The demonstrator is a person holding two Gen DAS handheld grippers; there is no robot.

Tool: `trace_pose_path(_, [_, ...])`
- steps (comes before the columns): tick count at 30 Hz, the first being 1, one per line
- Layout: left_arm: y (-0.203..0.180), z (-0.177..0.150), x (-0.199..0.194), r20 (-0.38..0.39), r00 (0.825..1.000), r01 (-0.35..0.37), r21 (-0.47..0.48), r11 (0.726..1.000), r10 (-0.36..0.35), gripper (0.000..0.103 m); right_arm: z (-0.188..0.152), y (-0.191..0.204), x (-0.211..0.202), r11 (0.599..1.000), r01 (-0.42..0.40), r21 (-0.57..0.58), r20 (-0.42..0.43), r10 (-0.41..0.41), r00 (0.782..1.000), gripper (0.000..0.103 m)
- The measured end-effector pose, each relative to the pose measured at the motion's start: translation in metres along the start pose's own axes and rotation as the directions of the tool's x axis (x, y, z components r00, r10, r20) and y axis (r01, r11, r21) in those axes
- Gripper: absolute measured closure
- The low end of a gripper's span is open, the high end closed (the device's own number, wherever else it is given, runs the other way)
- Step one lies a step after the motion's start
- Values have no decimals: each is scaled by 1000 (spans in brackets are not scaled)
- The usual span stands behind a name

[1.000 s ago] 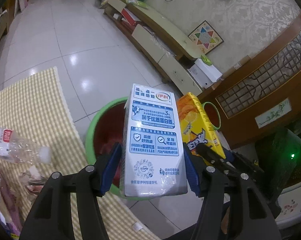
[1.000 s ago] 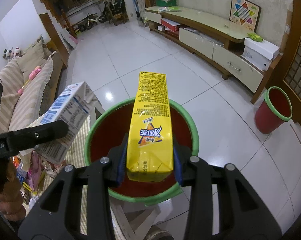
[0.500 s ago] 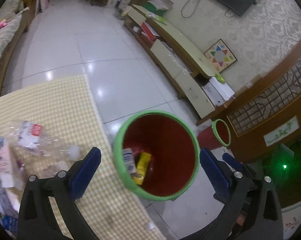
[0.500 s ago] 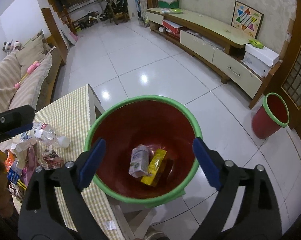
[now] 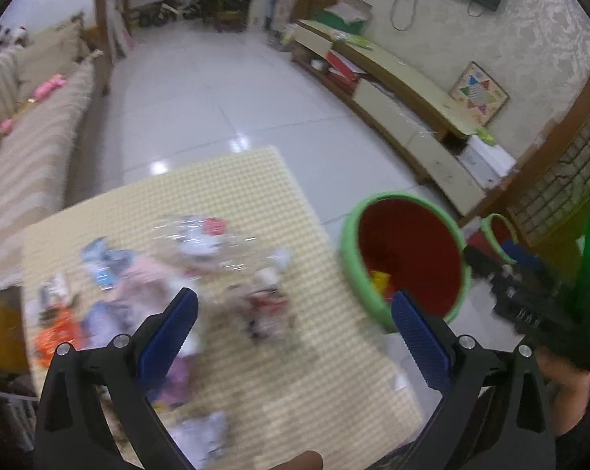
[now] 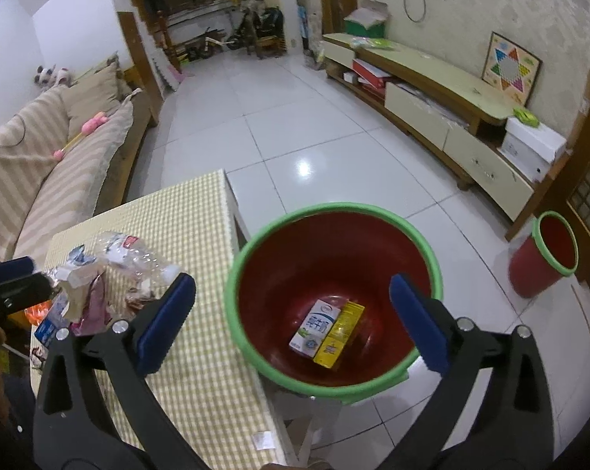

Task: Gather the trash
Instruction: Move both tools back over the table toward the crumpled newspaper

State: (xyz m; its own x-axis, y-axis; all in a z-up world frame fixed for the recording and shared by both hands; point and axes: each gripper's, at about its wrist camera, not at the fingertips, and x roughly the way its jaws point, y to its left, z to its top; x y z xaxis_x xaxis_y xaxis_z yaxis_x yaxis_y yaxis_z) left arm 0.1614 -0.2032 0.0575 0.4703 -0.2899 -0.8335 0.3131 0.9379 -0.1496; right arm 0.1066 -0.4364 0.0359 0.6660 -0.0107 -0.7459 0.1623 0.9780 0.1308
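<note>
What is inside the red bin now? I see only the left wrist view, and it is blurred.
Observer: In the right wrist view, a white milk carton and a yellow carton lie side by side on the bottom of the red bin.
Operator: Does the right gripper hold anything?
Observer: No. The right gripper is empty, with its jaws wide apart, and it looks down into the bin.

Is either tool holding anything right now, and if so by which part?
Nothing is held. The left tool and right tool are both open and empty; the milk carton and yellow carton lie in the bin.
</note>
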Motion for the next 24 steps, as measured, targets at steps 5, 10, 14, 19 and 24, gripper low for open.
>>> trace_pose_path(5, [46, -34, -32, 53, 997, -60, -61, 996, 63, 8, -4, 25, -2, 999, -40, -25, -6, 40, 999, 5])
trace_pose_path(10, [92, -66, -55, 96, 988, -106, -134, 985, 119, 8, -12, 68, 2, 991, -96, -92, -29, 94, 995, 5])
trace_pose_path(14, [129, -86, -63, 134, 983, -98, -205, 974, 127, 8, -23, 107, 9, 977, -145, -157, -62, 137, 989, 5])
trace_pose_path(19, [165, -101, -61, 127, 983, -92, -273, 957, 131, 8, -34, 146, 14, 955, -185, -232, -86, 169, 982, 5])
trace_pose_path(24, [207, -123, -51, 103, 986, -90, -354, 931, 134, 8, -46, 167, 24, 942, -170, -290, -105, 145, 984, 5])
